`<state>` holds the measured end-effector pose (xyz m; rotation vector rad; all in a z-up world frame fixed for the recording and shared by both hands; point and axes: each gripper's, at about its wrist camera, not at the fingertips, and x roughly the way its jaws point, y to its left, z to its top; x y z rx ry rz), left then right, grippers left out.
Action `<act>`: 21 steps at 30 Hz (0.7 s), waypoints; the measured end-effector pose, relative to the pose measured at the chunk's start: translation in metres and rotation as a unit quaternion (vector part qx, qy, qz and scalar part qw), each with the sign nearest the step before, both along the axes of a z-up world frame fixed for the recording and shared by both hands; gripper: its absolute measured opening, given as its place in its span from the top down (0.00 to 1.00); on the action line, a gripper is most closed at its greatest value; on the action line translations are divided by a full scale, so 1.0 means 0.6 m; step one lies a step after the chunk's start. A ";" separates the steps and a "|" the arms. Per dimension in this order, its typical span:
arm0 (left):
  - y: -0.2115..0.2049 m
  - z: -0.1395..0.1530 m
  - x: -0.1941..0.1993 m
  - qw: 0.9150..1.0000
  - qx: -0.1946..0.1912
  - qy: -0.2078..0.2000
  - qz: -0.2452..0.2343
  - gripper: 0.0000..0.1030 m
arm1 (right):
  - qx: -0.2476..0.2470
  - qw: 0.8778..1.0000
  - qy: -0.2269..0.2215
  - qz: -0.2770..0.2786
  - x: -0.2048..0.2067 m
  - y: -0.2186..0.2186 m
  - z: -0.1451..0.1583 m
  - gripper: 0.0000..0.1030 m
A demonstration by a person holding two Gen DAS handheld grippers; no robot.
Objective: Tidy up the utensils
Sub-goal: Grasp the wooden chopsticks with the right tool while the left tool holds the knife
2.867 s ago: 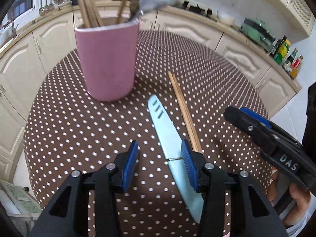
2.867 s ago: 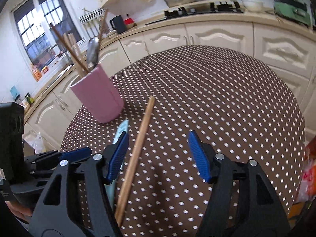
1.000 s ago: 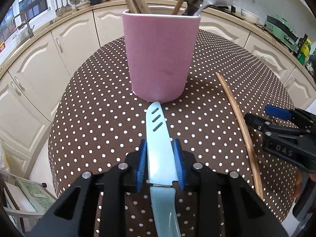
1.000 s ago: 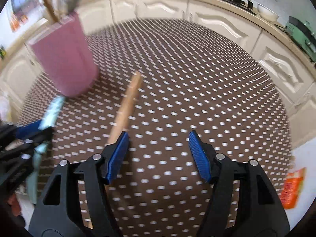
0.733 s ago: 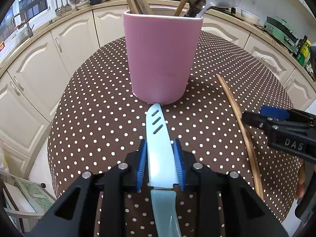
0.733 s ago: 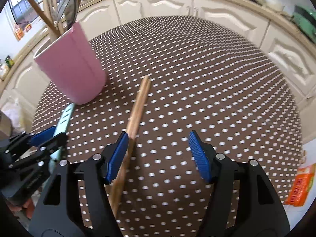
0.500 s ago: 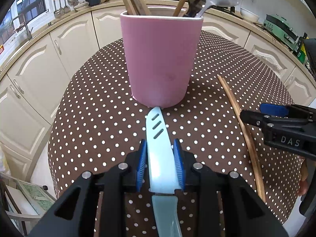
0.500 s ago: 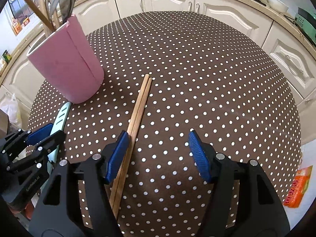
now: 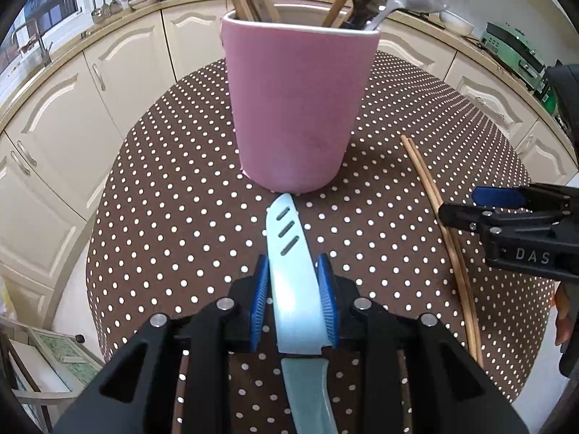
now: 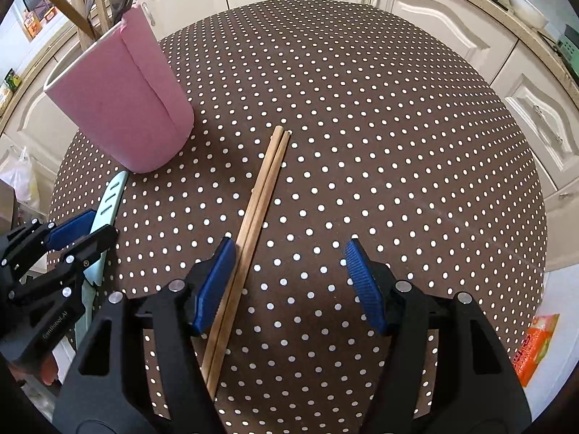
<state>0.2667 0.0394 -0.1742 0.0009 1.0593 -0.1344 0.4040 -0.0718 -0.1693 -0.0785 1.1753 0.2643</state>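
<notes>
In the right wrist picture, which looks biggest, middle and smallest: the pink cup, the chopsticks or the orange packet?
1. Pink utensil cup: fills the most picture.
2. Chopsticks: long but thin.
3. Orange packet: smallest, though it lies beyond the table edge and partly hidden, so its real size is unsure.
</notes>
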 end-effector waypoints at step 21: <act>-0.003 -0.001 0.002 1.000 0.009 0.010 -0.010 0.68 | -0.024 1.000 -0.005 0.004 -0.039 0.011 -0.009 0.40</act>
